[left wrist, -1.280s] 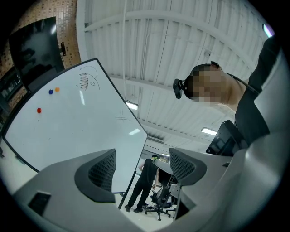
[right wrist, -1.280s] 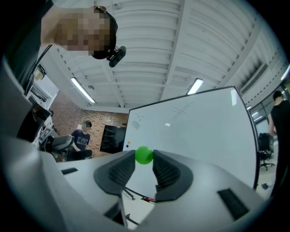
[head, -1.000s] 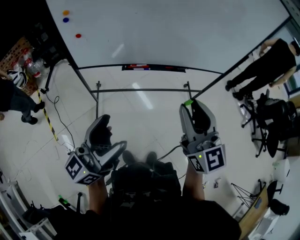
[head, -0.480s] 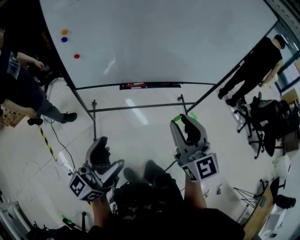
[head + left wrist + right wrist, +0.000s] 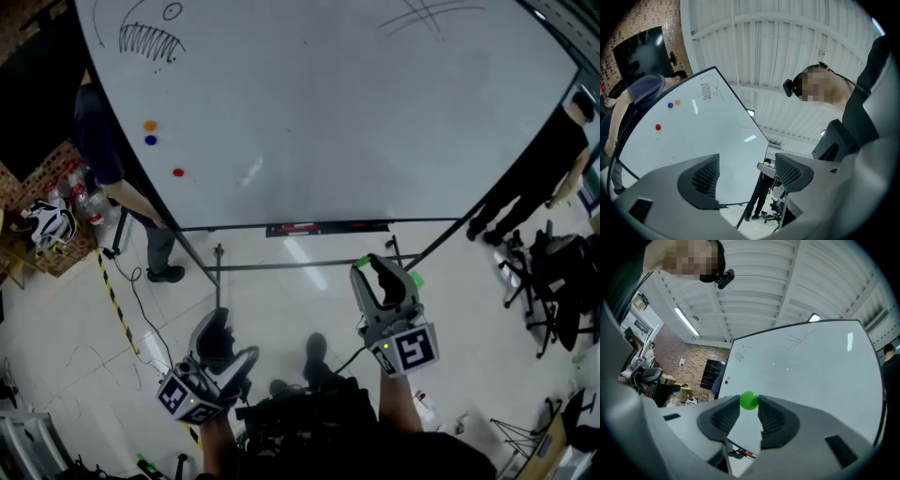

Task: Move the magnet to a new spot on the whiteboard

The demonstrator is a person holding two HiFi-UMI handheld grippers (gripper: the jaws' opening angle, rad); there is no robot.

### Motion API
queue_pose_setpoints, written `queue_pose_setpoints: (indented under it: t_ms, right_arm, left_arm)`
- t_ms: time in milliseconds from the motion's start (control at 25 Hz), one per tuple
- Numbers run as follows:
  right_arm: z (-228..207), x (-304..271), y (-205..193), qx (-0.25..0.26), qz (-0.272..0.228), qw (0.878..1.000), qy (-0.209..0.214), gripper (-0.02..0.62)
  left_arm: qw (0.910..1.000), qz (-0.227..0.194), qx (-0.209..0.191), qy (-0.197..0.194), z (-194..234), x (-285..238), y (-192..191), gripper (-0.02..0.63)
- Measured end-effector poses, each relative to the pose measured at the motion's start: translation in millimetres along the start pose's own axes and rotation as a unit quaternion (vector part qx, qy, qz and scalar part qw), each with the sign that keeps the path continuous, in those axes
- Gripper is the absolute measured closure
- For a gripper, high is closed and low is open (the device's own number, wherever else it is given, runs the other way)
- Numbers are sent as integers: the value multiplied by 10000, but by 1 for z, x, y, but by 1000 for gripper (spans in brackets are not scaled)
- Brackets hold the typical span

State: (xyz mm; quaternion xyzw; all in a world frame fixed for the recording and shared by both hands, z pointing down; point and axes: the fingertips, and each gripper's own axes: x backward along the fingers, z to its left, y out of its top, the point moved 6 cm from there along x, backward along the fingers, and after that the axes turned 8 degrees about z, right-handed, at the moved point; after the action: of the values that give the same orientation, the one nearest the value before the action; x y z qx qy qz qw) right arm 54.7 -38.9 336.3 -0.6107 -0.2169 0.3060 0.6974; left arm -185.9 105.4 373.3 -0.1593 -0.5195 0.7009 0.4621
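The whiteboard [image 5: 328, 122] stands ahead of me with an orange magnet [image 5: 149, 125], a blue magnet [image 5: 150, 140] and a red magnet [image 5: 178, 172] near its left edge. My right gripper [image 5: 749, 404] is shut on a small green magnet [image 5: 749, 400], pinched at the very fingertips and held short of the board [image 5: 811, 366]. In the head view that right gripper [image 5: 386, 267] is low at centre right. My left gripper [image 5: 217, 330] hangs lower at the left. Its jaws are open with nothing between them in the left gripper view [image 5: 745, 171].
A marker tray [image 5: 326, 228] runs under the board, above the stand's metal bars [image 5: 309, 267]. One person [image 5: 103, 159] stands at the board's left edge, another [image 5: 544, 169] at the right. Office chairs [image 5: 553, 281] are at the right. Striped tape [image 5: 117, 300] crosses the floor on the left.
The head view has tilted up, so more of the board and its drawings show, and both grippers sit lower in frame. A person has walked to the board's left edge. The green magnet stays gripped.
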Motion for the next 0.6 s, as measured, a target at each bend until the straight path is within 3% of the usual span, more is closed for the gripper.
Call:
queue_pose_setpoints:
  t_ms: [240,600]
  right_arm:
    - [-72,-50,-3,151,3,9997,-210,451]
    - [-159,-89,-17,94,-45,9994,-338,451]
  left_arm:
    - [9995,152,-224,134,23,-67,9,239]
    - [9983,335,-226,423,34,-143,0,239]
